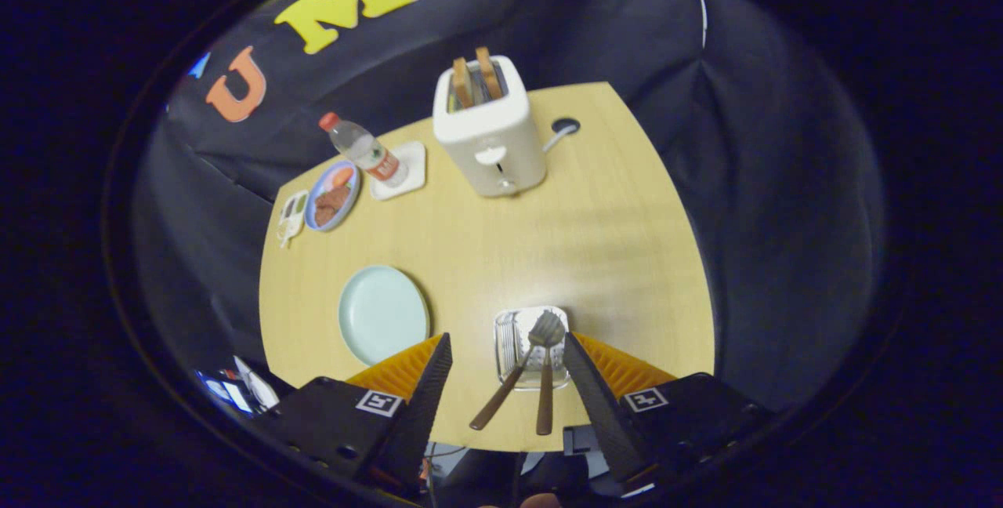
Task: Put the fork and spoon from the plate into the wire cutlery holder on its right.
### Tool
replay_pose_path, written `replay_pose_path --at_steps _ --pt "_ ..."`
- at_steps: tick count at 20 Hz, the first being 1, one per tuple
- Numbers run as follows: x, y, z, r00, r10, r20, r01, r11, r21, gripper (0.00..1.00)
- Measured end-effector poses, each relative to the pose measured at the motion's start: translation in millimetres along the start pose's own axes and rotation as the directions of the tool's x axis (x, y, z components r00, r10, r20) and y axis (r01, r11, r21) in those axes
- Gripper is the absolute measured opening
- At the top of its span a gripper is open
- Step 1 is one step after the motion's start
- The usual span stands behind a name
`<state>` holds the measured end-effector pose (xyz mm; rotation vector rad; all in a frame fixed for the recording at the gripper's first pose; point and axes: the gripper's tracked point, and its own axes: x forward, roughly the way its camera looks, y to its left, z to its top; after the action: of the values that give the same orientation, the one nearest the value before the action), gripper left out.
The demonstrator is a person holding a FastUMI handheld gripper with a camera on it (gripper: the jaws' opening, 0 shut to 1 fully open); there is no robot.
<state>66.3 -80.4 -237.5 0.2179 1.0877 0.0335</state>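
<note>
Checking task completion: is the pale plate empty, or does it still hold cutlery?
Empty. The plate shows bare; the fork and spoon stand in the wire holder, between the open gripper fingers.

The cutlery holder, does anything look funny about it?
A little. The fork and spoon in the wire cutlery holder lean tilted, handles poking out toward the open tongs. Nothing is spilled or broken.

The table (611,241) holds two plates, one empty plate (383,313) and one food plate (332,196). There is one toaster (489,130) with two toast slices (476,77), one bottle (363,147), one wire holder (531,343), one fork (517,371) and one spoon (547,379).
</note>
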Motion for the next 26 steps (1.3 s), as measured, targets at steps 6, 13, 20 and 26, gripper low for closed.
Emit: replay_pose_path --at_steps 6,13,20,26 --pt "-97.1 63.5 65.5 0.871 0.118 0.478 -0.052 0.987 -0.149 0.95" --pt "-176.6 91.7 67.9 0.624 0.175 0.761 -0.012 0.977 -0.214 0.95" --pt "-228.7 106.4 48.9 0.500 0.182 0.846 0.034 0.973 -0.229 0.95" --pt "-239.9 121.9 48.4 0.488 0.197 0.850 0.027 0.970 -0.241 0.96"
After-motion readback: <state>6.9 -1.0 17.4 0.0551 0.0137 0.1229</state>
